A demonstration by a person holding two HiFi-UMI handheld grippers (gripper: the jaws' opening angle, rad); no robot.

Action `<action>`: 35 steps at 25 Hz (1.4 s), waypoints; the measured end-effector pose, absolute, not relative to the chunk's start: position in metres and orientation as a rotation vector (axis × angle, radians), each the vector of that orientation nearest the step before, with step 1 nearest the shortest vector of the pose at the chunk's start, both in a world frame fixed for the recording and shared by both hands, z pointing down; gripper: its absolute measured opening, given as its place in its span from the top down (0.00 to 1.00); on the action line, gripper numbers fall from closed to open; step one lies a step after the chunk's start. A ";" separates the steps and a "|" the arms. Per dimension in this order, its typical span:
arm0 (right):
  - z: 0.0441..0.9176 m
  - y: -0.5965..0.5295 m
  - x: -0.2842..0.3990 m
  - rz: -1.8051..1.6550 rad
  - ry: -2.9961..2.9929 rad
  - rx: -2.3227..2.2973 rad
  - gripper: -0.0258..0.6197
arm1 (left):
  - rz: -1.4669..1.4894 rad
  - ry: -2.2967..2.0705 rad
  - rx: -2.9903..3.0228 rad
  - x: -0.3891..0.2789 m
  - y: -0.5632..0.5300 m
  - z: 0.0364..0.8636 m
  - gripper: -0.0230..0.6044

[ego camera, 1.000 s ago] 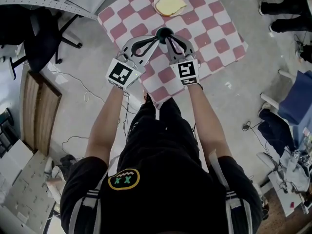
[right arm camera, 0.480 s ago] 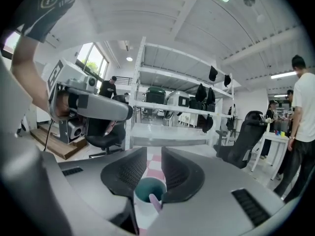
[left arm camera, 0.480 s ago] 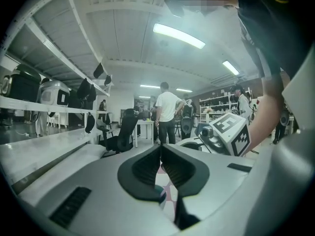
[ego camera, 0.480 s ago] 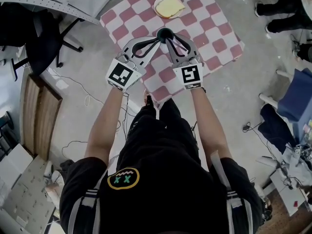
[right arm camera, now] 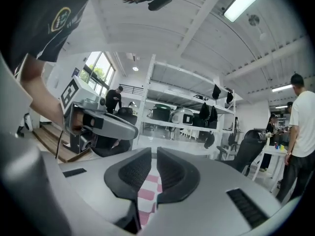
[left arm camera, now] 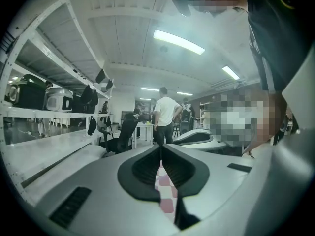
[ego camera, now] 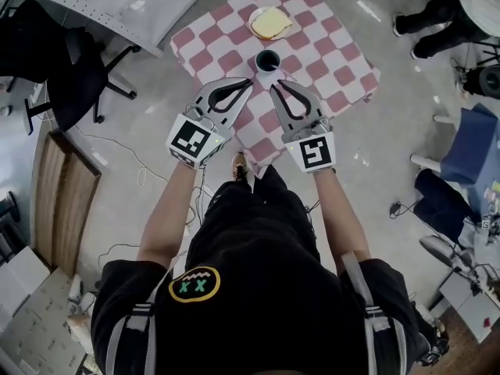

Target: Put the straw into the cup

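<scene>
A white cup with a dark inside stands on the red-and-white checked table. No straw shows in any view. In the head view my left gripper and right gripper hover side by side just short of the cup on its near side. Their tips point at it without touching it. Both are shut, with nothing between the jaws. The left gripper view shows my left gripper with its jaws pressed together over checked cloth. In the right gripper view my right gripper has only a hairline gap.
A plate holding something yellow sits beyond the cup. A black office chair and a wooden board are on the floor at the left. Seated people and blue chairs are at the right.
Both grippers have drawn back from the cup toward me; a second ago their tips were right at the cup. The right gripper moved back farther.
</scene>
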State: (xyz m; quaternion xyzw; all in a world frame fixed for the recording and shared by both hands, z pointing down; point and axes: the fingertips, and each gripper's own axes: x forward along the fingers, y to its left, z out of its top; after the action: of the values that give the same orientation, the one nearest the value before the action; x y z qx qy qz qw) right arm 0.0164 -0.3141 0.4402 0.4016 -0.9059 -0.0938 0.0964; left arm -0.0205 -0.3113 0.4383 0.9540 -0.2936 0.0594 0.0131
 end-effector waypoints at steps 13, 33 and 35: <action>0.391 -0.211 -0.012 -0.162 -2.722 1.281 0.93 | 0.135 -0.752 3.012 -0.045 -0.214 0.401 0.92; 0.374 -0.185 0.013 -0.153 -2.734 1.259 0.93 | 0.109 -0.786 3.046 -0.031 -0.188 0.367 0.92; 0.373 -0.184 0.014 -0.153 -2.738 1.254 0.93 | 0.117 -0.792 3.048 -0.030 -0.186 0.366 0.92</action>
State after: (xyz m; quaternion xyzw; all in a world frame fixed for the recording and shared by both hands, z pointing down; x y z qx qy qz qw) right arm 0.0137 -0.1840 0.3733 0.4149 -0.9063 -0.0508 0.0630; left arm -0.0299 -0.1859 0.3662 0.9672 -0.2514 0.0370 -0.0050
